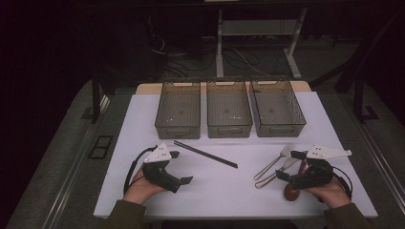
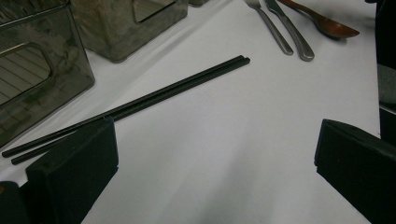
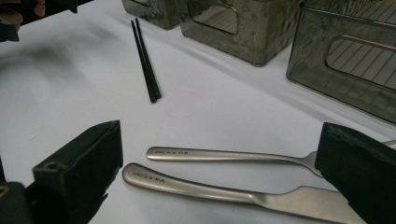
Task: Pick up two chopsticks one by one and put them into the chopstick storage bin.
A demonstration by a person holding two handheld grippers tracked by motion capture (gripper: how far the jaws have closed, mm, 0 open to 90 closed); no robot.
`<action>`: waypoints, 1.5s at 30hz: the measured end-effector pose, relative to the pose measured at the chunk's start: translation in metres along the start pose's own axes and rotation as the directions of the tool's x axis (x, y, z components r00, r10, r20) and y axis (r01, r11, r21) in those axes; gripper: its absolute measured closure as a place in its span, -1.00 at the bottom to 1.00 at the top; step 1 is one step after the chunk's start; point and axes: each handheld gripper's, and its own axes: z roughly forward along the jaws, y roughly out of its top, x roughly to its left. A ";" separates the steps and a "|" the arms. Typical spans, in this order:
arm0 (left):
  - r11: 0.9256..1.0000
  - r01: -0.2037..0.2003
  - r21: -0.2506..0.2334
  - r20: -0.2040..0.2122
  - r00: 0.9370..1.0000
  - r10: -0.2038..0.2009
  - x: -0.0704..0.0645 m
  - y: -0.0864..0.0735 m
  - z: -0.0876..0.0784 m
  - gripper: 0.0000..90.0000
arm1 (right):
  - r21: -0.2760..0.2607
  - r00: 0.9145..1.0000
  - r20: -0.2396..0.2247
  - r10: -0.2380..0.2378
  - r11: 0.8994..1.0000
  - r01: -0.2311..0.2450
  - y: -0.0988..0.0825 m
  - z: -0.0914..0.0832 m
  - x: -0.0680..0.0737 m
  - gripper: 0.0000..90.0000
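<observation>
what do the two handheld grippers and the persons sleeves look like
Both are black handheld units. The left gripper and the right gripper each carry a pale grey three-cornered plate on top and two blocky black jaws with flat pads. A black cable loops out from each. The person's sleeves are dark olive-brown.

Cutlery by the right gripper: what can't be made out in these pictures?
- Wooden spoon, high view: the right gripper covers most of it; left gripper view: the top edge cuts its handle.
- Fork, right gripper view: prongs hidden behind the right jaw.
- Knife, right gripper view: blade tip cut off by the bottom edge.
- Stamped lettering on both handles: too small to read.
</observation>
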 end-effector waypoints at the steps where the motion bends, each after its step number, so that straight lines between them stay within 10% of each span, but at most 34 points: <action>1: 1.000 -0.001 0.000 0.001 1.000 0.001 0.000 0.000 0.000 -1.00 | -0.001 1.000 0.001 0.000 1.000 0.000 0.000 0.000 0.000 -0.97; 11: 1.000 -0.006 0.018 -0.019 1.000 0.007 0.006 0.006 0.004 -0.89 | 0.001 1.000 0.000 0.004 1.000 -0.004 0.000 0.000 0.000 -0.97; 38: 0.995 0.051 0.083 -0.177 0.983 -0.036 0.068 0.029 0.031 0.94 | 0.001 1.000 -0.001 0.021 1.000 -0.021 -0.001 -0.001 0.000 -0.97; 45: 0.987 0.064 0.148 -0.188 0.982 -0.035 0.082 0.022 0.046 0.98 | 0.003 1.000 -0.001 0.025 1.000 -0.025 -0.001 0.000 0.000 -0.97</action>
